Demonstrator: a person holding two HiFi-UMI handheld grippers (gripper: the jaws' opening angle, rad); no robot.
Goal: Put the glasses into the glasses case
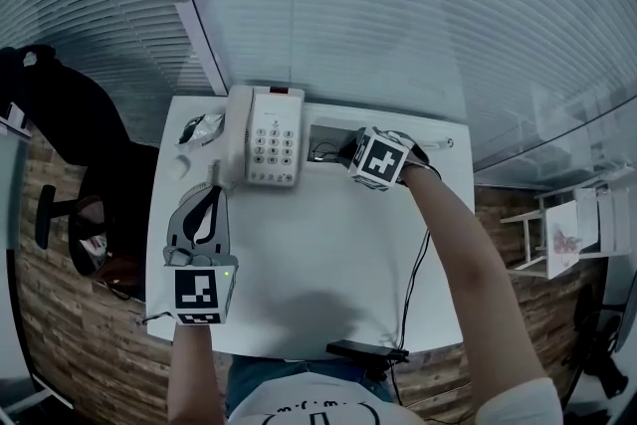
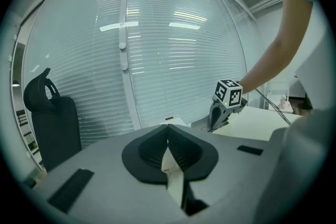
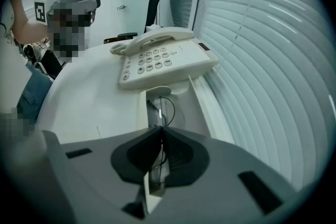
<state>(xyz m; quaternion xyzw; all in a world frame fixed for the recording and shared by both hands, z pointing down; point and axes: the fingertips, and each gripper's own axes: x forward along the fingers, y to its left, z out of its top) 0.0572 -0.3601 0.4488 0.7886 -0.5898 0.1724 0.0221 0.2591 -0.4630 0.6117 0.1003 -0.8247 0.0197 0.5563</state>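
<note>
The table (image 1: 318, 254) is white, and its wide middle is bare. Its far edge runs along a glass wall hung with blinds (image 1: 398, 15). A telephone (image 1: 267, 136) sits at that far edge, left of centre. A crumpled packet (image 1: 202, 127) lies near the far left corner. A flat black device (image 1: 363, 350) rests at the near edge in front of the person, and a thin cable (image 1: 418, 264) crosses the right part of the table toward it. A dark office chair (image 1: 70, 124) stands off the table's left side.

Just right of the telephone, a white hollow (image 1: 333, 142) opens in the tabletop against the far edge; I cannot tell whether this is the case. The right claw (image 3: 160, 131) points steeply down over this hollow, with its jaws pressed together on a thin wire part of the glasses (image 3: 166, 109). One round rim of the glasses hangs below the tips, inside the hollow and close beside the telephone's side.

The left claw (image 2: 168, 128) is low over the table's near left part, well apart from the glasses. It points toward the far edge, its jaws meet at the tips, and nothing is held between them.
</note>
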